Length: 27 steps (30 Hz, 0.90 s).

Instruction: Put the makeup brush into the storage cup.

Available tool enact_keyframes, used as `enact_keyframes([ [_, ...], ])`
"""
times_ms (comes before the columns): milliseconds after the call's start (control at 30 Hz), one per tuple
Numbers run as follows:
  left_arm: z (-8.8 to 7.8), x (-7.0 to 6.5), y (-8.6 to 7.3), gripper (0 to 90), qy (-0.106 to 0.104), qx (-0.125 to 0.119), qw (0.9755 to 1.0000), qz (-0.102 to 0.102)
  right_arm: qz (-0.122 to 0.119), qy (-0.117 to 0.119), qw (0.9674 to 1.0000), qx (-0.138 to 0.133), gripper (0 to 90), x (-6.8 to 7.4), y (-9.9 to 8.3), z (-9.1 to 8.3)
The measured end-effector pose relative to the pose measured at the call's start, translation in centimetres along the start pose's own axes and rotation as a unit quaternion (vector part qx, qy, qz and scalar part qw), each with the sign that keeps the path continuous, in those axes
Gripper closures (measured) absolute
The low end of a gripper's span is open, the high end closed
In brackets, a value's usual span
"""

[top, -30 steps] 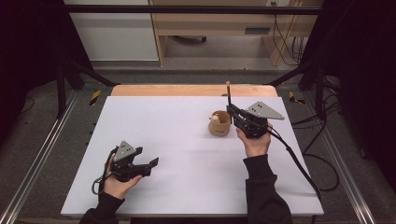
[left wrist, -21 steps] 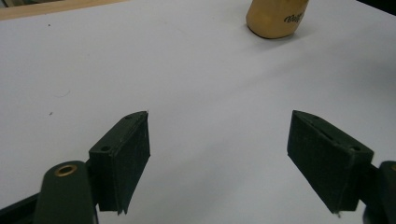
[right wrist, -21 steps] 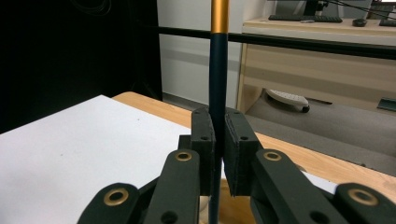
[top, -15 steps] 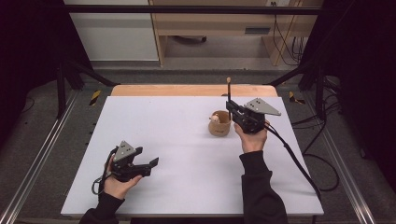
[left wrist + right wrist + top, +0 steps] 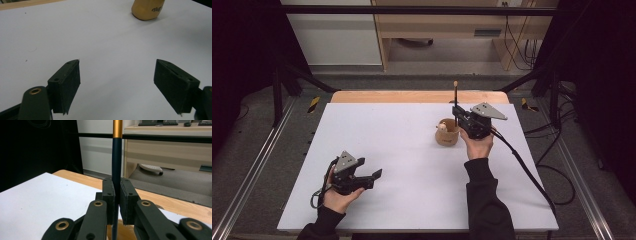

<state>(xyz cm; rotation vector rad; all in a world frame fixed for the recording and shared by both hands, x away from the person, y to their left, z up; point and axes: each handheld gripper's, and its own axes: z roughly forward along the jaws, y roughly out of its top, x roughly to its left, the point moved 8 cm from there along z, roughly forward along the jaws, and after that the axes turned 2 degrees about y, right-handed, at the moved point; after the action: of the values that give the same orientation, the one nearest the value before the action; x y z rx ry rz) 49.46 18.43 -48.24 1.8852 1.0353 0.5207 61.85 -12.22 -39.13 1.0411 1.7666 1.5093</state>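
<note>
Right gripper point(image 5: 455, 111): right of table centre, far half; jaws clamped tight on the brush point(image 5: 116, 157).
Brush: upright, dark shaft with a golden upper part, its lower end over the cup point(image 5: 447, 134).
Cup: tan, standing on the white table point(image 5: 412, 145) just left of the right gripper, something small and pale inside.
Left gripper point(image 5: 373, 176): near left, low over the table, well apart from the cup; jaws spread wide with nothing between them.
Table: wooden strip along its far edge.
</note>
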Motion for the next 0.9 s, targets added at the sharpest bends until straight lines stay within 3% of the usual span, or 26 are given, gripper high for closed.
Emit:
enact_keyframes([
  [900, 0.0, 0.0, 0.0, 20.6, -0.005, -0.002, 1.0000, 0.000, 0.014, -0.015, 0.9994, 0.029, 83.7, -0.9, -2.5, 2.6],
])
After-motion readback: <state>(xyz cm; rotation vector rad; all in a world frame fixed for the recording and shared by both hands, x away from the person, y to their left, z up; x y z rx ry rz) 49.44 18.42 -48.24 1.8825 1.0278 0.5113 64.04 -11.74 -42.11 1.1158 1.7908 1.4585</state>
